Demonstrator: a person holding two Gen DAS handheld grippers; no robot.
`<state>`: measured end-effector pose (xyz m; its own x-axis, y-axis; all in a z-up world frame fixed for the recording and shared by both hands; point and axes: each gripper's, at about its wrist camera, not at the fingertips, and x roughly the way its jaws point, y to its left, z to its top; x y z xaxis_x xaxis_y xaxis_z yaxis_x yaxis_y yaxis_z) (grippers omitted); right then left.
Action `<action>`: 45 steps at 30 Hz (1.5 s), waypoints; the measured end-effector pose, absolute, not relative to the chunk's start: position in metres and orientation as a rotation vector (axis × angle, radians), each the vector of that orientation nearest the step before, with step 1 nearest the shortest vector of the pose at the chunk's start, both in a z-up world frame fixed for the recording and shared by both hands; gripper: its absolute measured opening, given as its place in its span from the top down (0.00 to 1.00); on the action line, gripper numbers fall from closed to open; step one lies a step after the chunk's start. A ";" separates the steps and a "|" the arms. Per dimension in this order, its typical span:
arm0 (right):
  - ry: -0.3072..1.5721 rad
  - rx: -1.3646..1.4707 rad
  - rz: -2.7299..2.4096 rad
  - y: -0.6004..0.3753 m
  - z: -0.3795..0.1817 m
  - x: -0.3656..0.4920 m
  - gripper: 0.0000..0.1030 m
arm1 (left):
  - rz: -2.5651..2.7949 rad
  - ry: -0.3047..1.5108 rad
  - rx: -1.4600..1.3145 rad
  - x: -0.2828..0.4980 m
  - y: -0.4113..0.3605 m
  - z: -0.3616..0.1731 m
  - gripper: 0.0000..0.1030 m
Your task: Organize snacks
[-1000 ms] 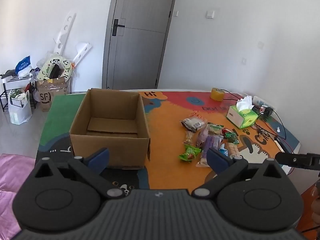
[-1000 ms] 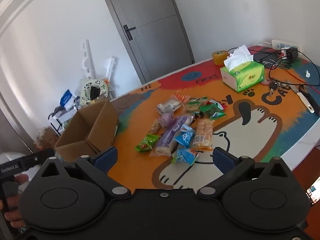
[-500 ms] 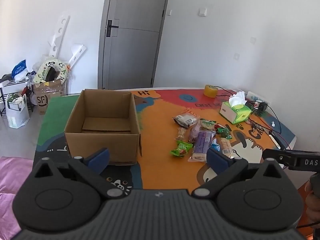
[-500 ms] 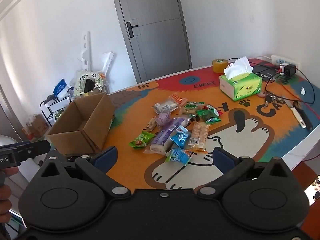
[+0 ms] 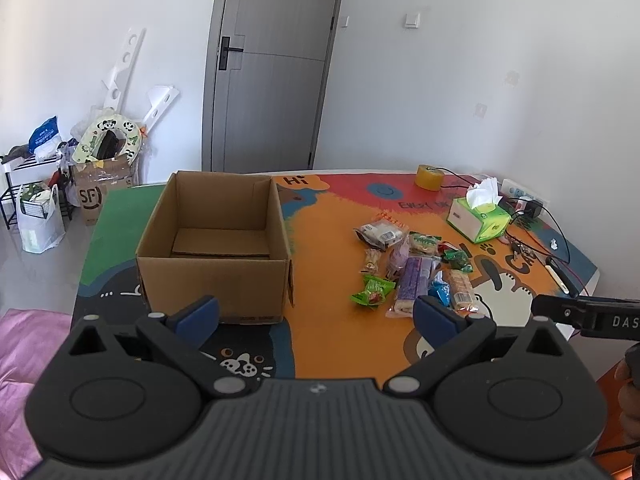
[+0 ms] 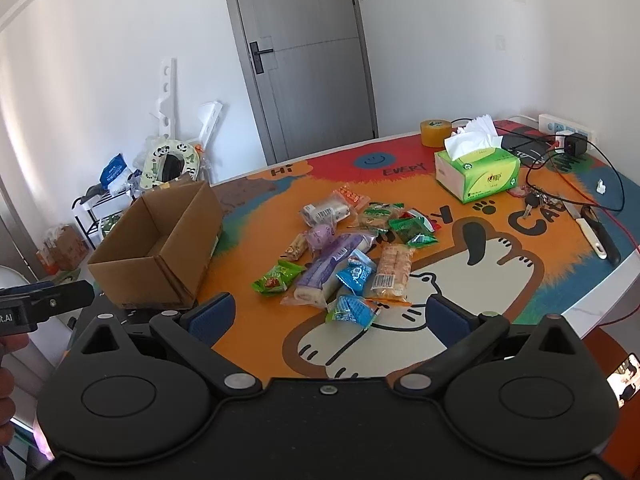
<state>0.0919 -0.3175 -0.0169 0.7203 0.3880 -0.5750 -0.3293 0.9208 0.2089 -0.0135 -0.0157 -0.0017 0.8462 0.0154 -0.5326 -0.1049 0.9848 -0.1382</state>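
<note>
An open, empty cardboard box [image 5: 216,276] stands on the left of the colourful table mat [image 5: 332,320]; it also shows in the right wrist view [image 6: 160,248]. A pile of several snack packets [image 5: 412,276] lies right of the box, and in the right wrist view [image 6: 352,252] too: a purple packet [image 6: 328,268], green packets, blue packets [image 6: 354,310]. My left gripper [image 5: 316,314] is open and empty, back from the table's near edge. My right gripper [image 6: 328,314] is open and empty, near the front of the pile.
A green tissue box [image 6: 476,174], a tape roll [image 6: 434,132], cables, a power strip [image 6: 564,126], keys and a knife [image 6: 590,236] lie at the table's right side. Bags, boxes and a rack [image 5: 40,208] stand on the floor at left by a grey door [image 5: 272,68].
Both grippers have pulled back and risen from the table, so box and snacks look smaller and farther. Both stay open and empty.
</note>
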 end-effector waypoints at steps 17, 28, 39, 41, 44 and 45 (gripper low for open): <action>0.636 0.105 0.397 -0.322 -0.015 0.091 0.00 | 0.056 0.571 -0.160 -0.012 -0.018 -0.005 0.00; 0.642 0.098 0.411 -0.320 -0.017 0.091 0.00 | 0.060 0.575 -0.163 -0.011 -0.019 -0.007 0.00; 0.641 0.094 0.409 -0.320 -0.017 0.090 0.00 | 0.061 0.575 -0.164 -0.012 -0.018 -0.007 0.00; 0.639 0.088 0.409 -0.320 -0.016 0.090 0.00 | 0.061 0.575 -0.162 -0.012 -0.018 -0.007 0.00; 0.637 0.088 0.411 -0.320 -0.016 0.089 0.00 | 0.063 0.578 -0.161 -0.011 -0.018 -0.007 0.00; 0.639 0.089 0.411 -0.320 -0.016 0.090 0.00 | 0.064 0.576 -0.164 -0.012 -0.017 -0.007 0.00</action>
